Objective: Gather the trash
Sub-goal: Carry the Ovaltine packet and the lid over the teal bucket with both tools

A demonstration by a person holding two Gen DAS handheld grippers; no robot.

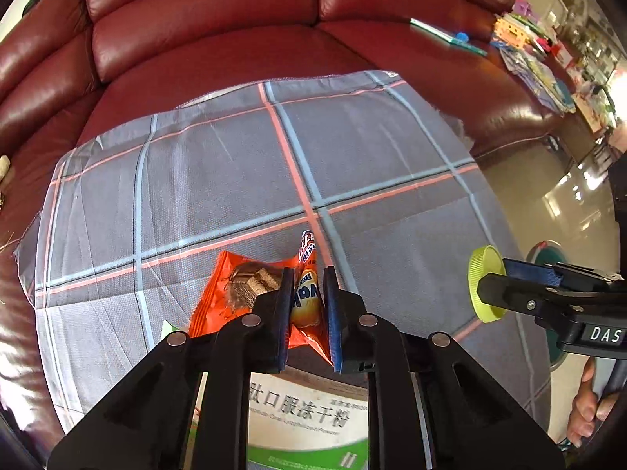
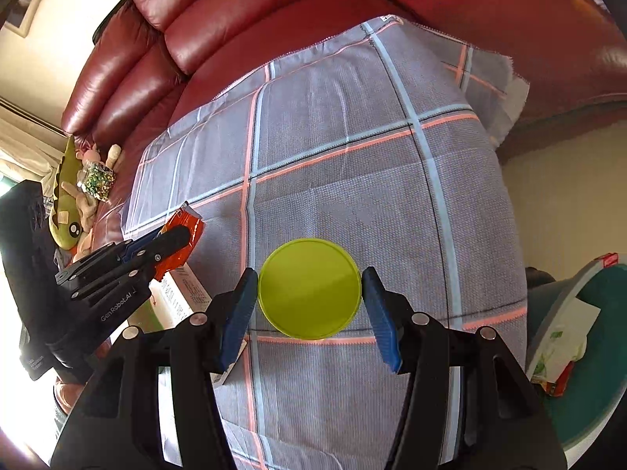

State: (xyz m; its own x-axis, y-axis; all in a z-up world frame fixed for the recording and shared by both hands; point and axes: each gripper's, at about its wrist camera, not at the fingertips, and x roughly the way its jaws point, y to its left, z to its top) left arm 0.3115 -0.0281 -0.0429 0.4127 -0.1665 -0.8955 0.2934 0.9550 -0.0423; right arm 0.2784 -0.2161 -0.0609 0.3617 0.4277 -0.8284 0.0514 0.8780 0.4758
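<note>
My left gripper (image 1: 309,274) is shut on an orange snack wrapper (image 1: 219,301), which hangs crumpled between its blue pads above the checked cloth (image 1: 196,180). The right wrist view shows that gripper (image 2: 176,235) at the left, with the wrapper (image 2: 194,225) sticking out past its tips. The right gripper (image 2: 309,273) is shut on a yellow-green round lid (image 2: 309,301), pads pressing on its opposite edges, face towards the camera. In the left wrist view the lid (image 1: 480,286) appears edge-on at the right, in the right gripper (image 1: 495,274).
A white and green box (image 1: 301,411) lies on the cloth under the left gripper. A teal bin (image 2: 588,372) holding paper and wrappers stands at the right, beside the red leather sofa (image 1: 196,19). Plush toys (image 2: 70,203) lie at the sofa's left; a hand (image 1: 588,411) grips the right tool.
</note>
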